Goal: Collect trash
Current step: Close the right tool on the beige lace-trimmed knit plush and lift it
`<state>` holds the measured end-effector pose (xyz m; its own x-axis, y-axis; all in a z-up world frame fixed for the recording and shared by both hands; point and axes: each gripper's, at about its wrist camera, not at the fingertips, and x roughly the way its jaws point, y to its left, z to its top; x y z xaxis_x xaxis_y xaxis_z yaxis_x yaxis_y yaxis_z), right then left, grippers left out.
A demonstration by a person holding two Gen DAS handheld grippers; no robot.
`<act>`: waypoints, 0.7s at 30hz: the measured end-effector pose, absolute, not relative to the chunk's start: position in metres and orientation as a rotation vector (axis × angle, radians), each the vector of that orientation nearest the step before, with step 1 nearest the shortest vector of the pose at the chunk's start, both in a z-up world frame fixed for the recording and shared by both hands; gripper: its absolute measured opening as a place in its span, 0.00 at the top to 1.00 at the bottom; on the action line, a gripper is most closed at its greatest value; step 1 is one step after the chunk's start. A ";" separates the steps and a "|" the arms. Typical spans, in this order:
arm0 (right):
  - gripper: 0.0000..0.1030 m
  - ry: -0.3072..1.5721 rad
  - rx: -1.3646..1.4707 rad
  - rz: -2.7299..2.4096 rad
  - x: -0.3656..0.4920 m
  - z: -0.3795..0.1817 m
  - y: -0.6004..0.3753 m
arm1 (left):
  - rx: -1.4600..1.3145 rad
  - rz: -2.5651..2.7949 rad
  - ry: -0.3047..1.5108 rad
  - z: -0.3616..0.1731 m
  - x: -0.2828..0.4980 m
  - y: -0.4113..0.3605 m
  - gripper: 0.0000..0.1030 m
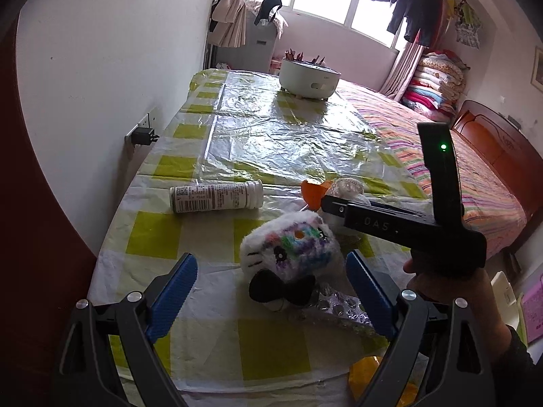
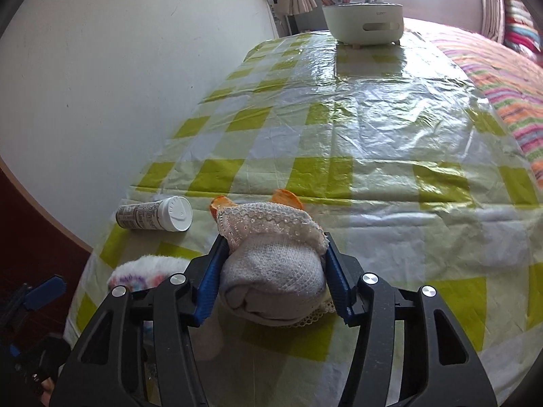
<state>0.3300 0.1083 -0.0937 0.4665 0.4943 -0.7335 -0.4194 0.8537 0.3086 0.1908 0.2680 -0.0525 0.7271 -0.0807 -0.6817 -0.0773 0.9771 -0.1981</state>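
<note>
My right gripper (image 2: 273, 271) is shut on a rolled white lace-trimmed sock (image 2: 271, 271), just above the checked table; it also shows in the left wrist view (image 1: 349, 215). Orange peel (image 2: 285, 198) lies just beyond the sock. My left gripper (image 1: 271, 288) is open, its blue fingers either side of a white plush cat toy (image 1: 292, 251) with coloured scribbles and a black bow. A silver blister pack (image 1: 339, 308) lies under the toy's right side. A tablet tube (image 1: 217, 196) with a white cap lies on its side to the left.
A white round pot (image 1: 309, 78) stands at the table's far end. A wall (image 1: 101, 68) with a plugged-in charger (image 1: 144, 135) runs along the left. A bed (image 1: 475, 176) with a striped cover lies to the right. Something yellow (image 1: 366, 369) sits at the table's near edge.
</note>
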 end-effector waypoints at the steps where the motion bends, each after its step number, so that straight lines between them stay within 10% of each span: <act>1: 0.48 0.930 0.123 0.566 0.328 -0.092 0.100 | -0.221 -0.002 0.760 -0.053 0.192 0.268 0.16; 21: 0.48 0.755 0.313 0.671 0.259 -0.026 0.027 | -0.234 -0.029 0.840 -0.076 0.231 0.241 0.16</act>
<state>0.2591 0.0269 -0.0256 0.5356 0.6604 -0.5263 -0.4455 0.7504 0.4882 0.2309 0.2409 -0.0755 0.6683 -0.1174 -0.7345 -0.0670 0.9740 -0.2166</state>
